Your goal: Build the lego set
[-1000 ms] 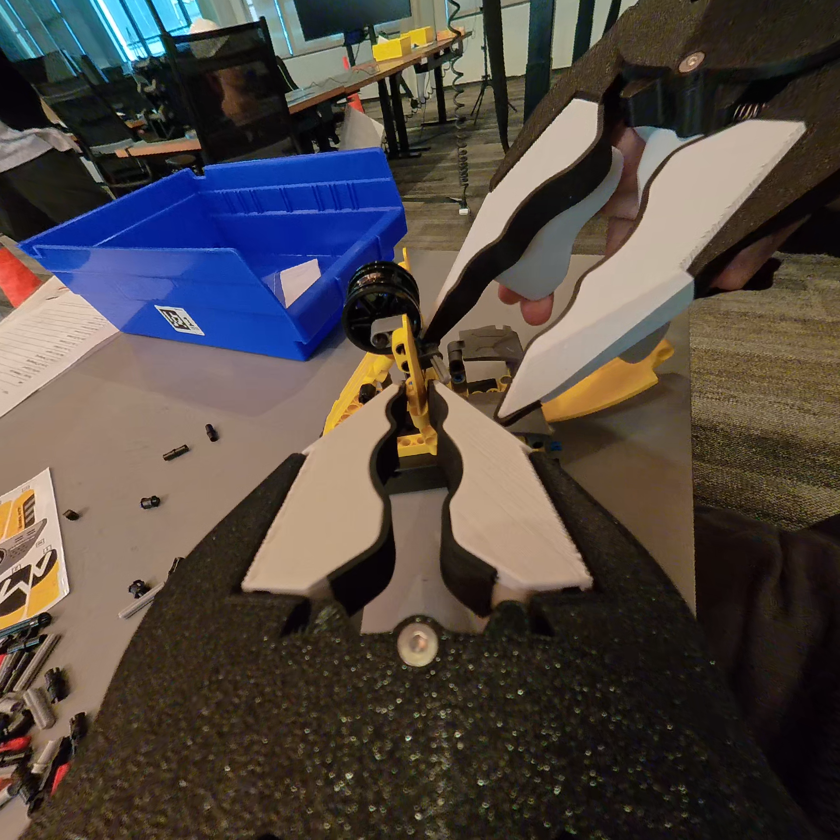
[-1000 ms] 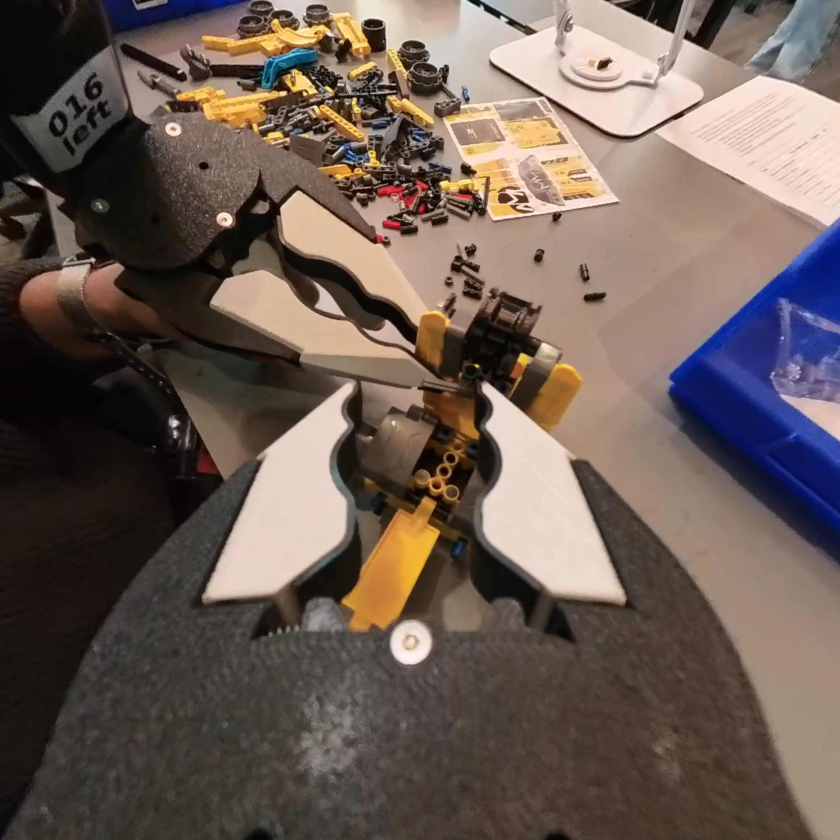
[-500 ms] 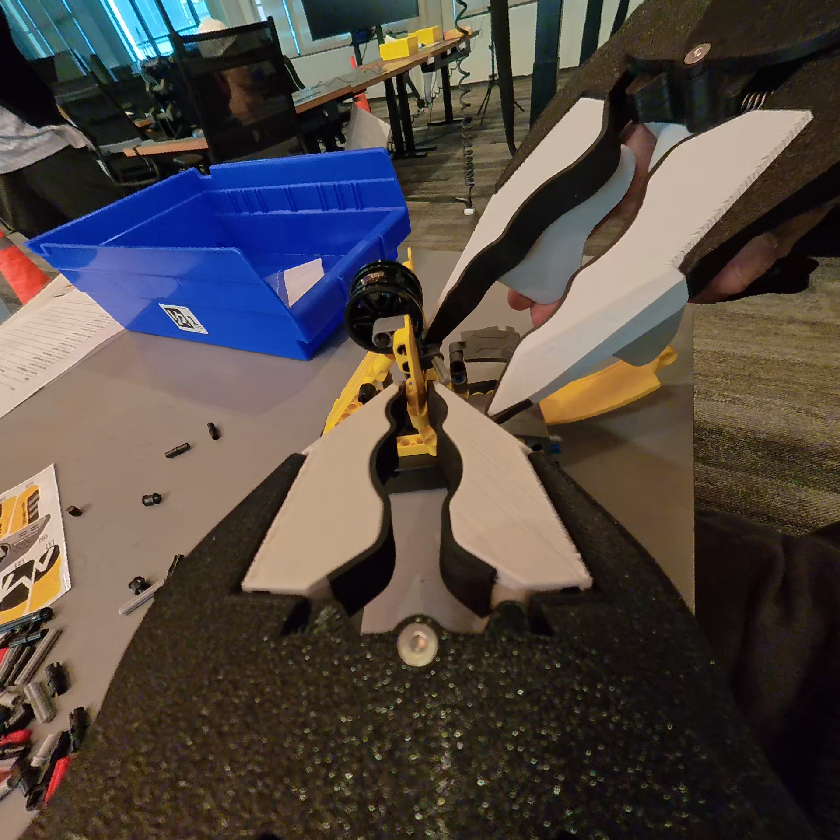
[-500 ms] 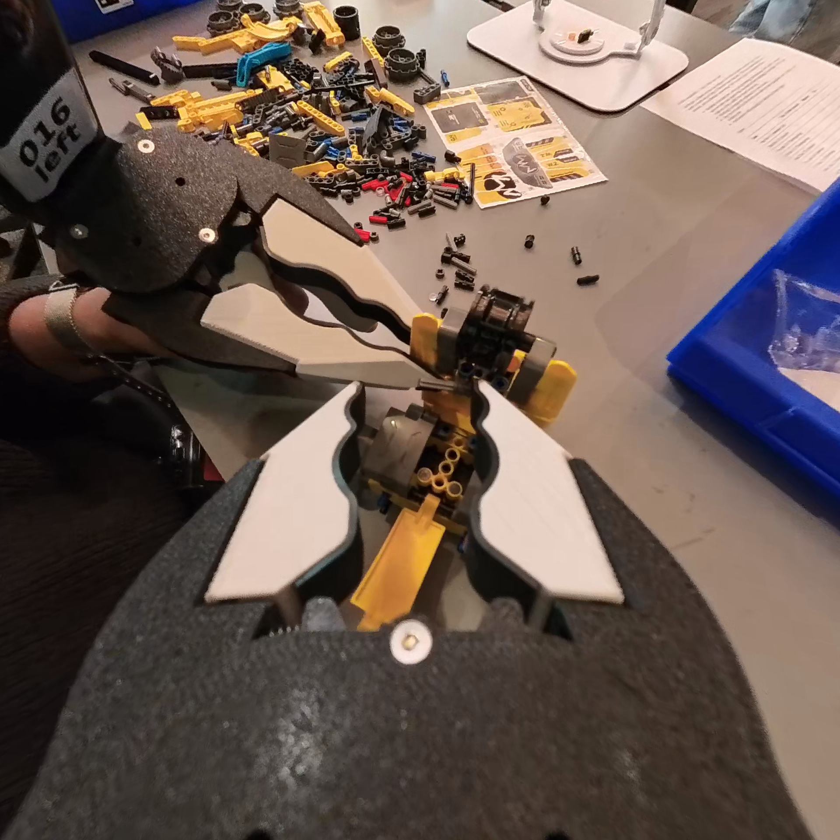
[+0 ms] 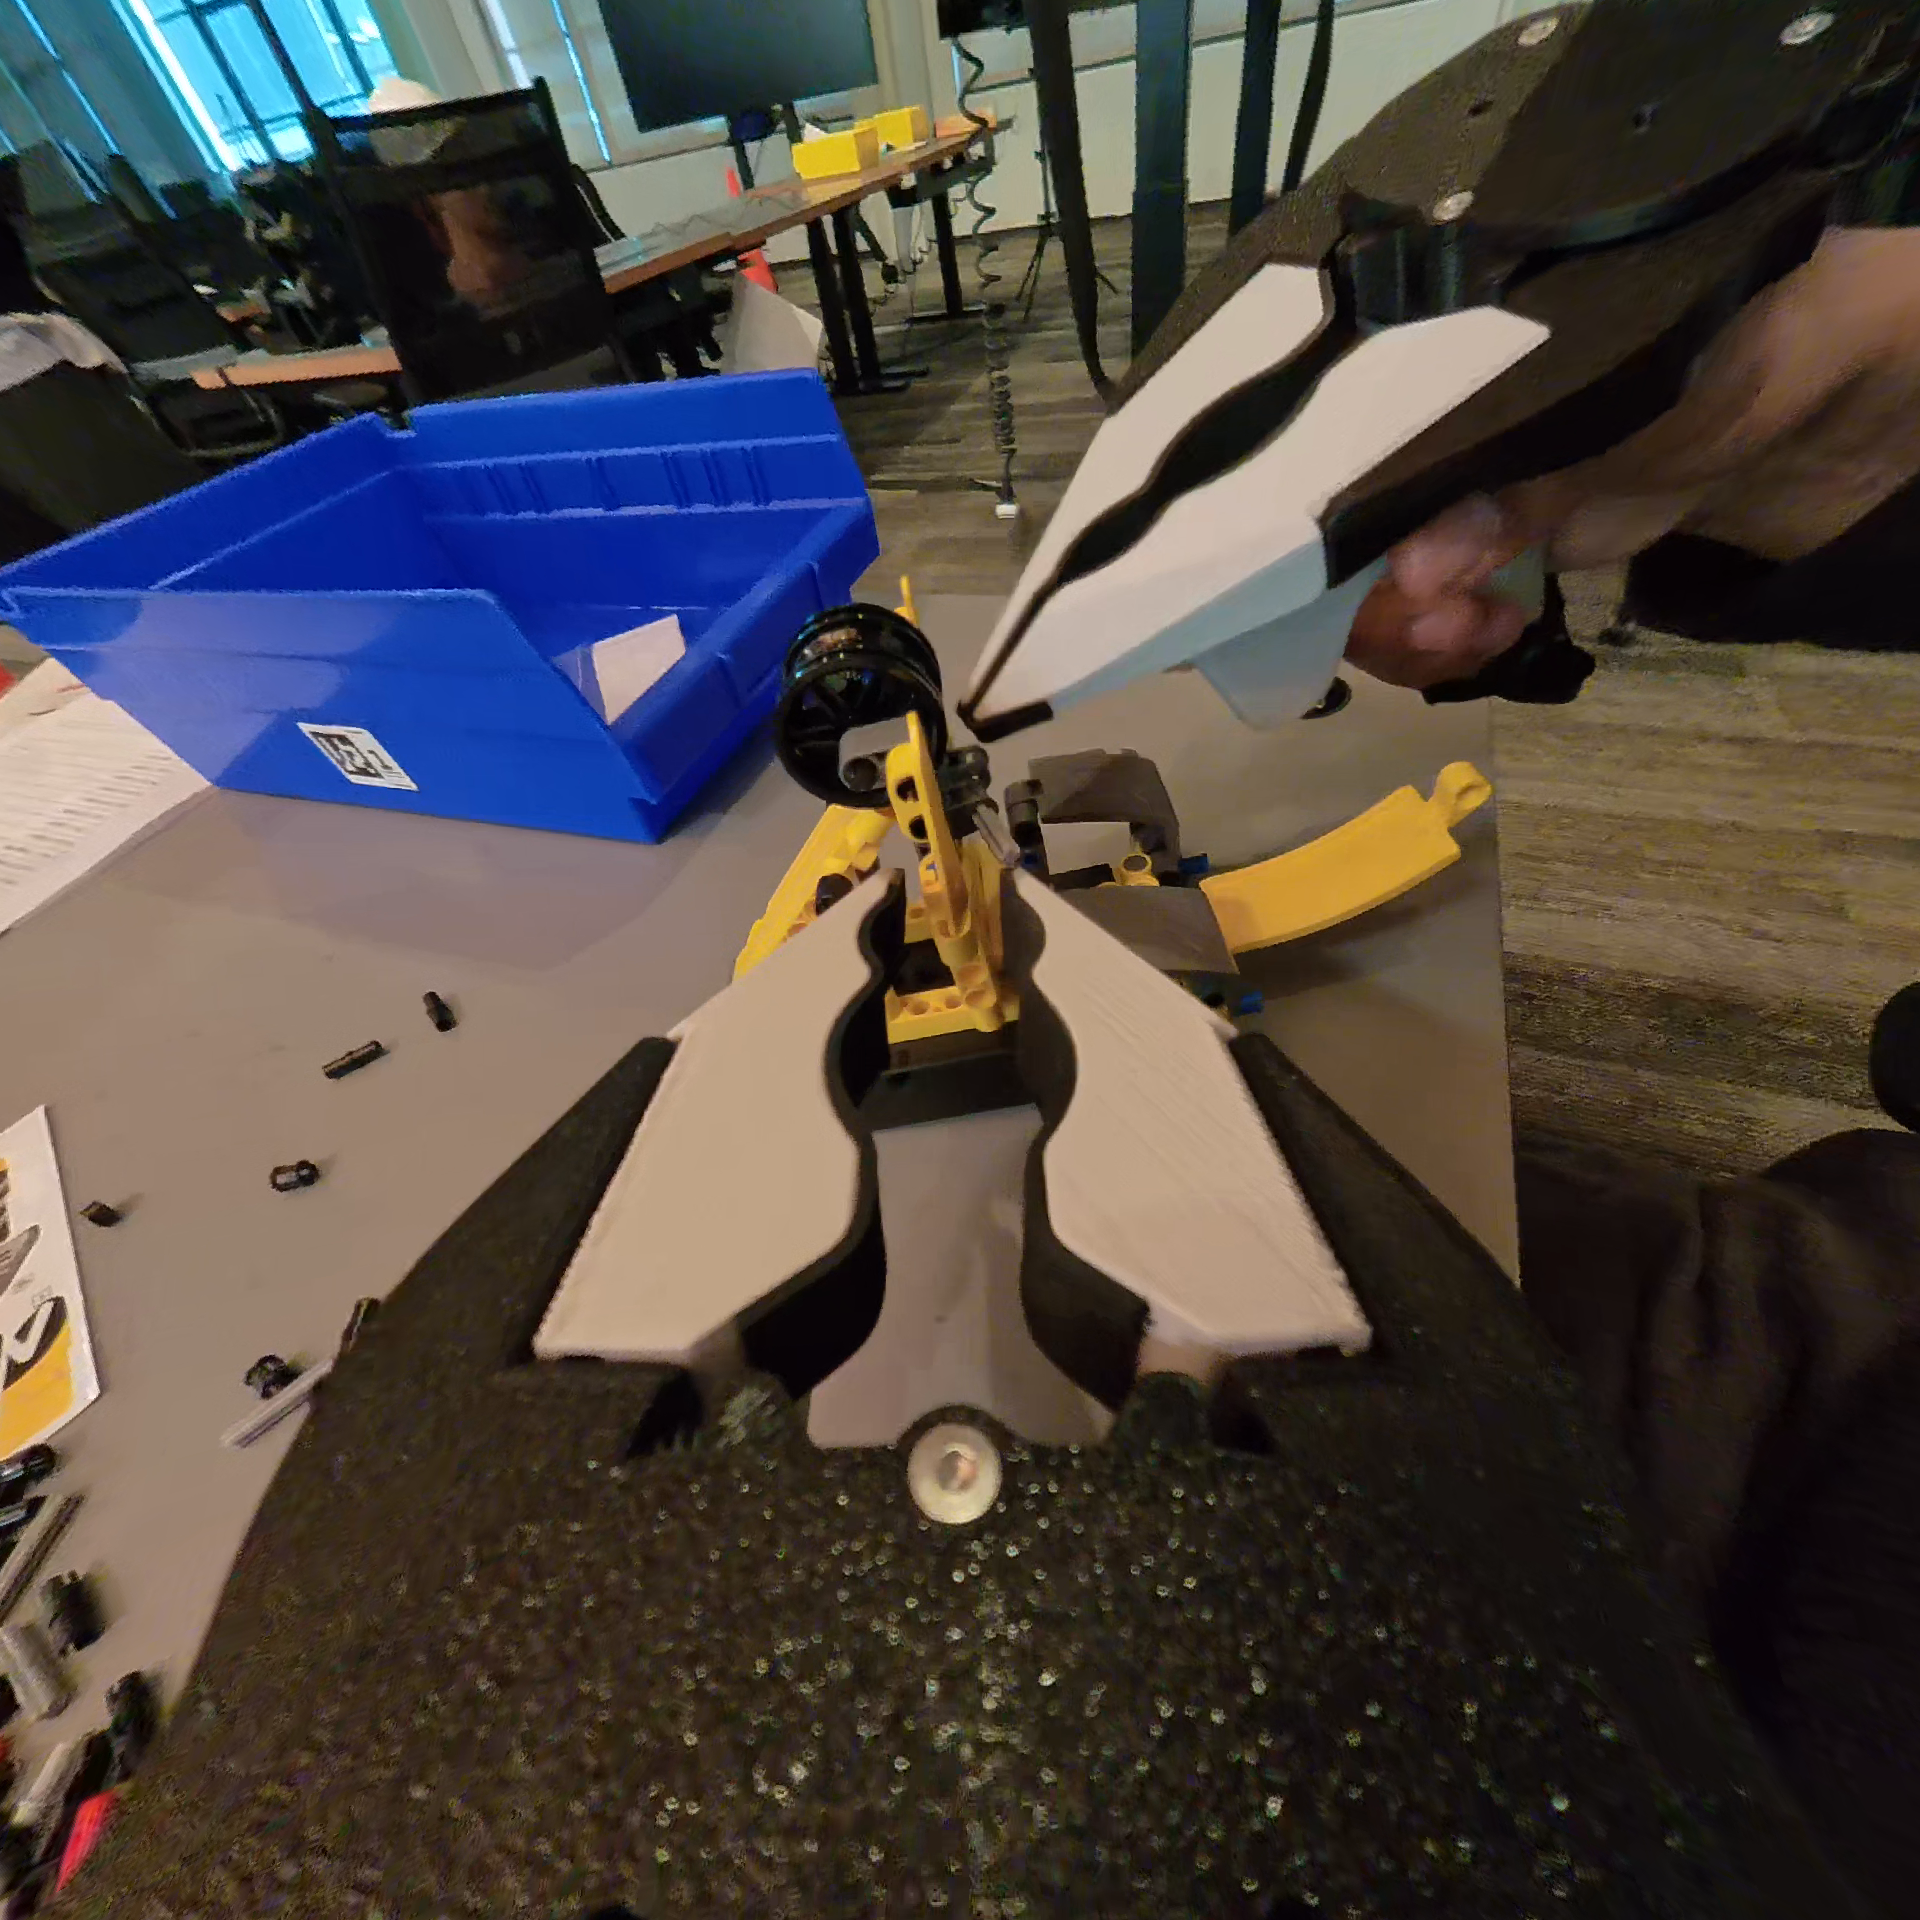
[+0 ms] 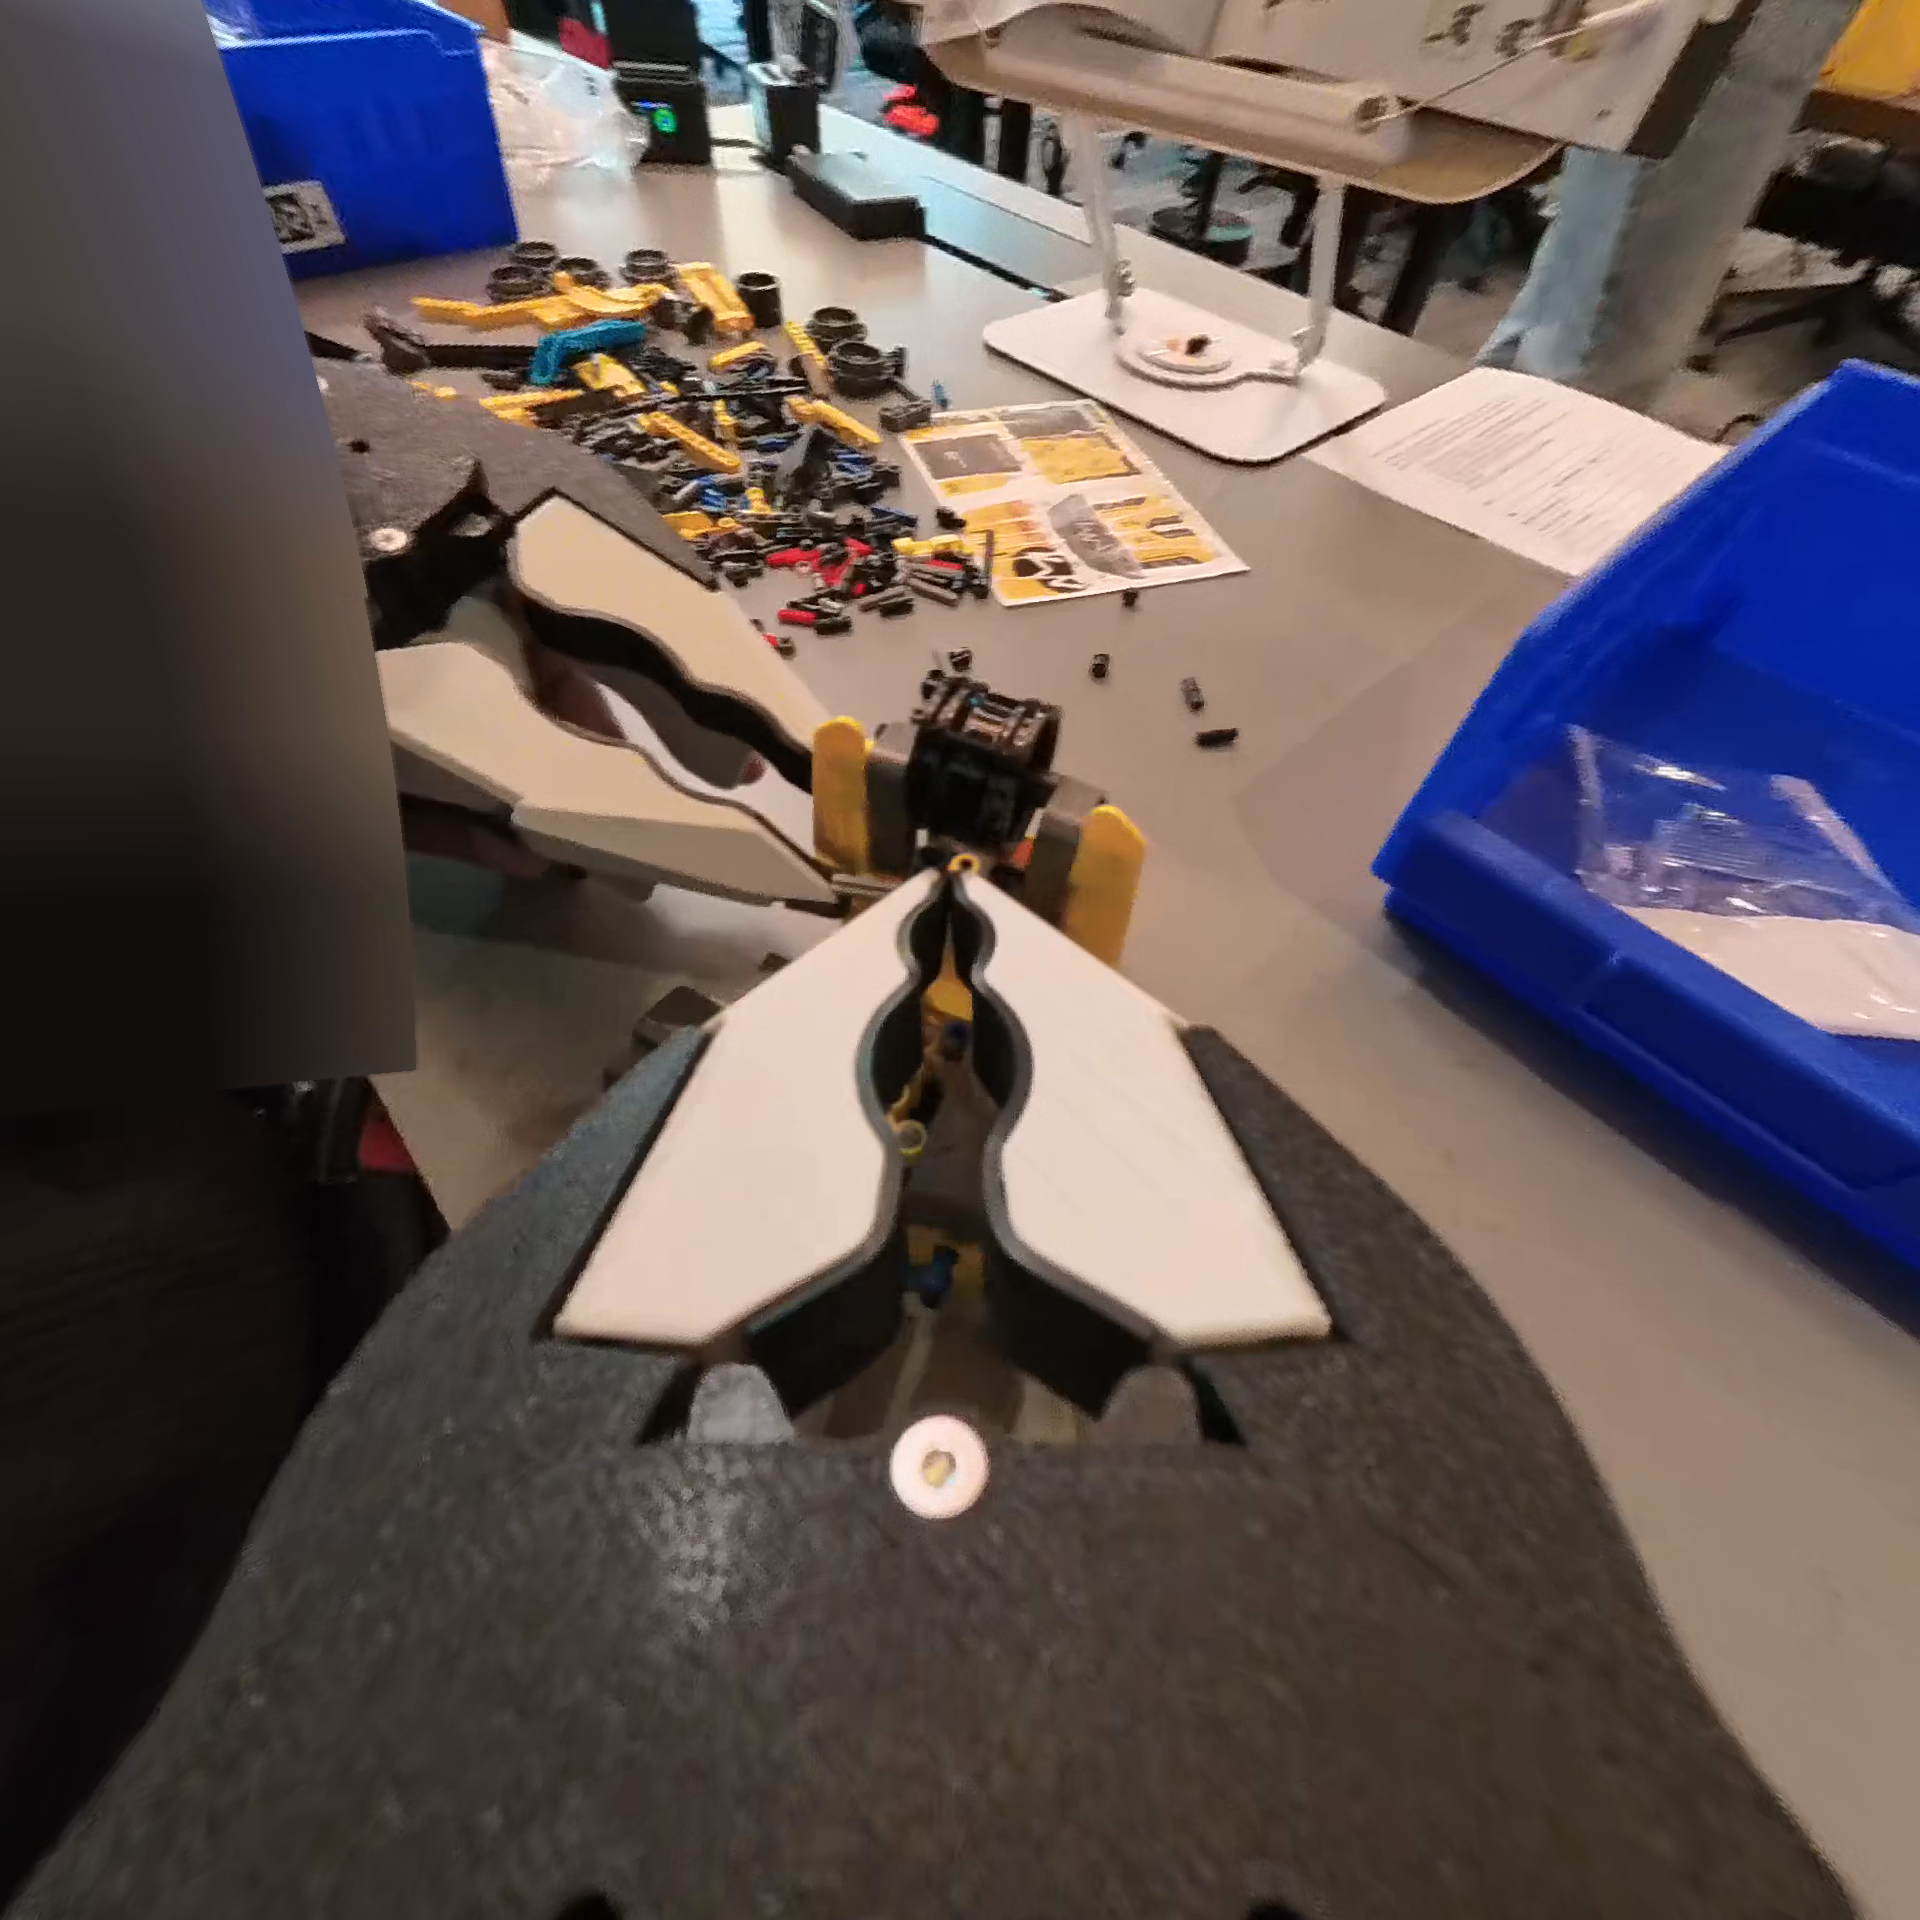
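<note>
A partly built yellow and black brick model [image 5: 1101, 821] stands on the grey table [image 5: 436, 914], with a black wheel [image 5: 857, 696] on top and a curved yellow panel [image 5: 1340, 862] at its side. My left gripper [image 5: 951, 894] is shut on the model's upright yellow beam [image 5: 925, 790]. In the right wrist view it [image 6: 826, 831] comes in from the left onto the model [image 6: 1112, 873]. My right gripper [image 6: 951, 873] is shut with nothing seen between its fingers. It hovers just above the model, tips [image 5: 997, 717] close to the wheel and the beam's top.
A blue bin [image 5: 468, 582] stands beyond the model and holds clear bags [image 6: 1714, 831]. Loose parts [image 6: 727, 447], a sticker sheet [image 6: 1070, 509], a white stand base [image 6: 1184, 374] and printed paper [image 6: 1507, 468] lie farther off. Small black pins [image 5: 353, 1060] lie nearby. The table edge [image 5: 1496, 935] is at the right. Only a small space, under 4 cm, lies between the two pairs of fingers.
My right gripper was open around the model's body; it has shut and lifted clear above the model. My left gripper keeps its hold on the yellow beam.
</note>
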Demonstrator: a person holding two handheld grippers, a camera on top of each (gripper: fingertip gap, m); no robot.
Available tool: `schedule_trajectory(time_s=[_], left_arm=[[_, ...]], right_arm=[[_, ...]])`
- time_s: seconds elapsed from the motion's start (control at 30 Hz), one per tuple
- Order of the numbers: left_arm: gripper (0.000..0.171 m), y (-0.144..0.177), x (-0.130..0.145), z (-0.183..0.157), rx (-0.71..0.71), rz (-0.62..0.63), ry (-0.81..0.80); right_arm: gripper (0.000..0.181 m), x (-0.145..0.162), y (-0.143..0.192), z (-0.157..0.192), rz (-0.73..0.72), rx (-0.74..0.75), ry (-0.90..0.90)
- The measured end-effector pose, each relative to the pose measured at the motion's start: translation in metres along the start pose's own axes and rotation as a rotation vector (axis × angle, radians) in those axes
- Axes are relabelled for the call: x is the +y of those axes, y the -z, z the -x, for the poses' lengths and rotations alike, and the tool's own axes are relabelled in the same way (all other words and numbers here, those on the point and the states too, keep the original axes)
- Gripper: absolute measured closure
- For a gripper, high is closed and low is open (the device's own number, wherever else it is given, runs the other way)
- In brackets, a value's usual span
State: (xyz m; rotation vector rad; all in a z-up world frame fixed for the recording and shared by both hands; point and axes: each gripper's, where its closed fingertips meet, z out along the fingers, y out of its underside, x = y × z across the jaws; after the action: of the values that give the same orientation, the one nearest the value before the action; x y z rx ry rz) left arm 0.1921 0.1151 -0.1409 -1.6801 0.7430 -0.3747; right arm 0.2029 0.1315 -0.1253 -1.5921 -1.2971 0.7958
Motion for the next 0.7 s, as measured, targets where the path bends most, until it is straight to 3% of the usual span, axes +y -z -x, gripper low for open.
schedule_trajectory(time_s=[0.27,0.4,0.7], left_arm=[[0.154,-0.009,0.010,-0.003,-0.002,0.083,-0.030],[0.163,-0.009,0.010,-0.002,0.002,0.079,-0.015],[0.163,-0.010,0.010,-0.002,0.028,0.083,0.020]], right_arm=[[0.181,0.001,-0.011,0.005,-0.030,-0.033,0.025],[0.181,0.000,-0.013,0.004,-0.030,-0.061,-0.024],[0.180,0.002,-0.016,0.003,0.016,-0.111,-0.080]])
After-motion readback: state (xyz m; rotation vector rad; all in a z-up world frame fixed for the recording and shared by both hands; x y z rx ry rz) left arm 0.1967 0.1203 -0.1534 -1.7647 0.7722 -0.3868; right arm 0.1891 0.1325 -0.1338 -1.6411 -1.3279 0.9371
